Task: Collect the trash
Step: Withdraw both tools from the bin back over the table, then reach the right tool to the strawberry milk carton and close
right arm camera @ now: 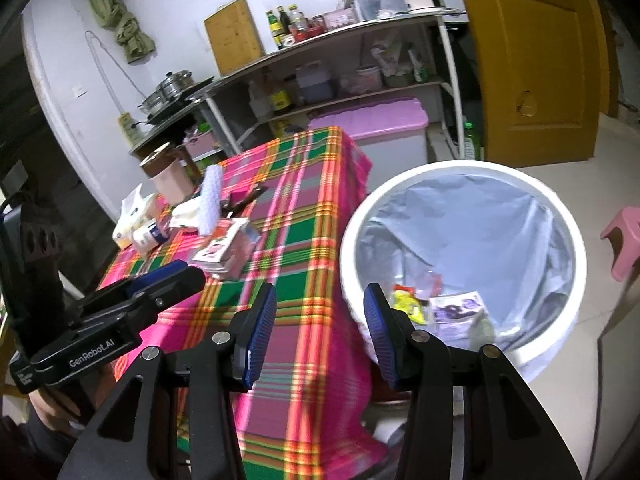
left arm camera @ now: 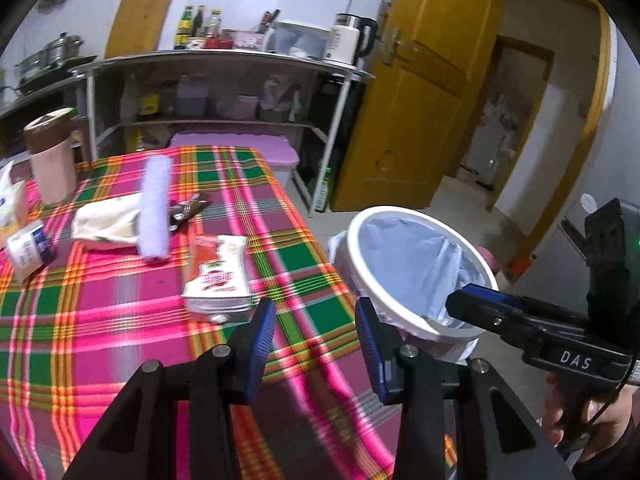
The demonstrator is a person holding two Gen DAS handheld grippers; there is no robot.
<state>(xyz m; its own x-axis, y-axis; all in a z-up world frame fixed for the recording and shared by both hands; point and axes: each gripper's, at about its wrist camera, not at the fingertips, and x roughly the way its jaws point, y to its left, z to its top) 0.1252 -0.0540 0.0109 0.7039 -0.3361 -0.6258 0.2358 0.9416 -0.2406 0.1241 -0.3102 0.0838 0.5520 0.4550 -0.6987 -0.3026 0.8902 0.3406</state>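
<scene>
On the plaid tabletop [left arm camera: 120,320], the nearest trash is a red-and-white carton [left arm camera: 218,276], lying flat just ahead of the left gripper [left arm camera: 316,344]. It looks light and thin-walled, likely crushable; grab across the narrow sides. Farther back lie a soft cream pouch [left arm camera: 106,222], a white foam-like roll [left arm camera: 154,208] and a dark wrapper [left arm camera: 188,210], all probably light, the wrapper slippery. Both grippers' jaws are spread with nothing between them. The right gripper [right arm camera: 320,332] hangs by the lined white trash bin [right arm camera: 560,208], which is close beside the tabletop edge and already holds wrappers. Open room between carton and bin; the cloth overhang could snag.
</scene>
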